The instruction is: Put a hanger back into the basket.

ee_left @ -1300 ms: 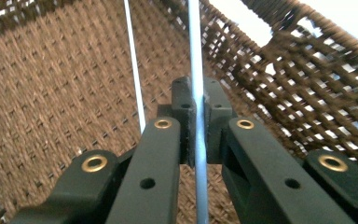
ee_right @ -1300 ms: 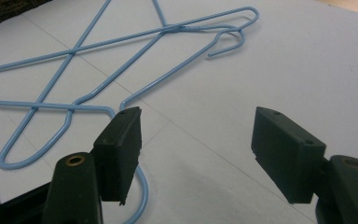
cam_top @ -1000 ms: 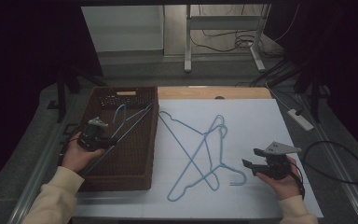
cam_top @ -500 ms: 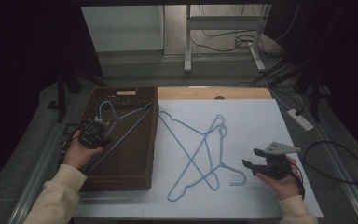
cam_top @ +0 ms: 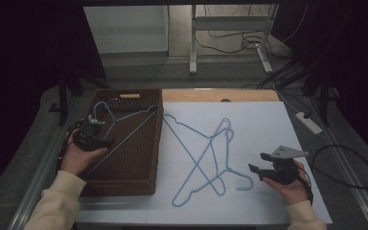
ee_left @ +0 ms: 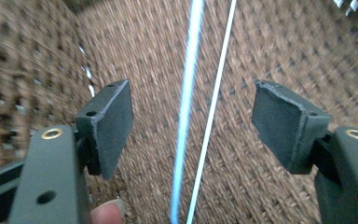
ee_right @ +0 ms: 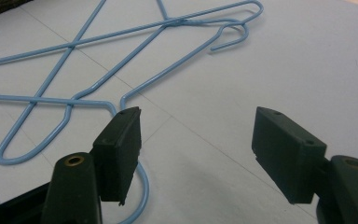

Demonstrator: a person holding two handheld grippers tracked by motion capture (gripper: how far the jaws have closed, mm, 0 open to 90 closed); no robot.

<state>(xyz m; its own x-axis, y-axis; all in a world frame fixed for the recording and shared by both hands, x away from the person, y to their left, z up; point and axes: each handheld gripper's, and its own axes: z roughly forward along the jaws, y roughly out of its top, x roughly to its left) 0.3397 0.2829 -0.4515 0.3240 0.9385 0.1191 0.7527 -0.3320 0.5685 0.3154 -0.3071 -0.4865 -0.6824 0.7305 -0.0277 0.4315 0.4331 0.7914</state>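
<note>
A brown wicker basket stands at the left of the table. In it lies a blue wire hanger, hook toward the far left corner. My left gripper hovers over the basket's left side, open. In the left gripper view the blue wire runs between the jaws untouched, above the woven floor. Two more blue hangers lie crossed on the white sheet. My right gripper rests open beside the near hanger's hook. In the right gripper view that hook curves under the left jaw.
A white power strip and a looped black cable lie off the sheet at the right. A wooden board edges the far side. Metal table legs stand behind.
The hanger in the basket has slid left, its hook now near the far left corner. My left gripper shifted slightly away from me. The right gripper stayed put.
</note>
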